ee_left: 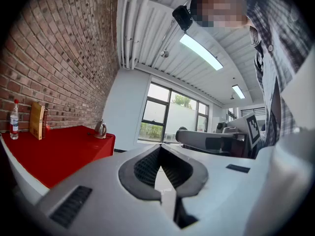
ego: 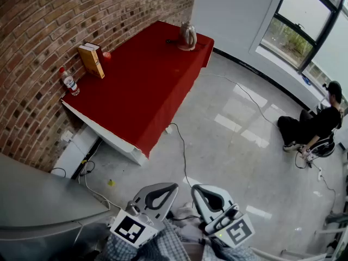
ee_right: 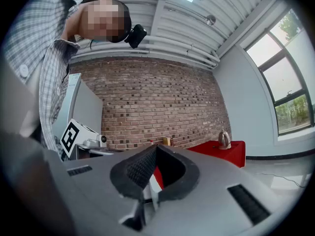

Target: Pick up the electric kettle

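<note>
The silver electric kettle (ego: 187, 36) stands on the far end of the red table (ego: 141, 91), next to the white wall. It shows small in the left gripper view (ee_left: 101, 129) and the right gripper view (ee_right: 224, 139). Both grippers are held low near my body, far from the table. My left gripper (ego: 172, 187) is shut with nothing between its jaws (ee_left: 160, 150). My right gripper (ego: 196, 190) is likewise shut and holds nothing (ee_right: 155, 150). They sit side by side, pointing level.
On the table by the brick wall stand a yellow-brown box (ego: 91, 60), a small red object (ego: 106, 56) and a water bottle (ego: 69, 82). A grey cabinet (ego: 38, 200) is at my left. Cables (ego: 182, 151) cross the floor. A person (ego: 312, 126) sits by the window.
</note>
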Demonstrator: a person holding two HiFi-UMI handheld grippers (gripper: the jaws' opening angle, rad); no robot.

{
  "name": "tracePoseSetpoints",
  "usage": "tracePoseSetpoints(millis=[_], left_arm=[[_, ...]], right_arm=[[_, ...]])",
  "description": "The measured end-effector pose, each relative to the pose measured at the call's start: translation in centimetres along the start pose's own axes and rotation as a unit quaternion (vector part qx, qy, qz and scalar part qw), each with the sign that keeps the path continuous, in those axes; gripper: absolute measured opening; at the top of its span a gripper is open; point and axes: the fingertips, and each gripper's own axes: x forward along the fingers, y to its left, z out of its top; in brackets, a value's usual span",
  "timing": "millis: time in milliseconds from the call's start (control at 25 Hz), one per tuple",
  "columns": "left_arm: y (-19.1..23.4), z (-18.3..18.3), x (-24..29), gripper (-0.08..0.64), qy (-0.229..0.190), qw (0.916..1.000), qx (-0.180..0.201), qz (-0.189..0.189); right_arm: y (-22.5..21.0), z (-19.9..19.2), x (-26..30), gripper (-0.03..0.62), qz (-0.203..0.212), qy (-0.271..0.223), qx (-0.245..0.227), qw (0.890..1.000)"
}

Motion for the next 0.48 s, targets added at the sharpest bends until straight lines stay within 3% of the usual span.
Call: tracePoseSetpoints(millis=[480], left_arm=[[0.75,-0.17,-0.69,0.006,-0.001,1.0000,0.005,0.001]], right_arm=[[-0.25,0.44,0.45,0.006,-0.024,-0.016,0.001,1.000]])
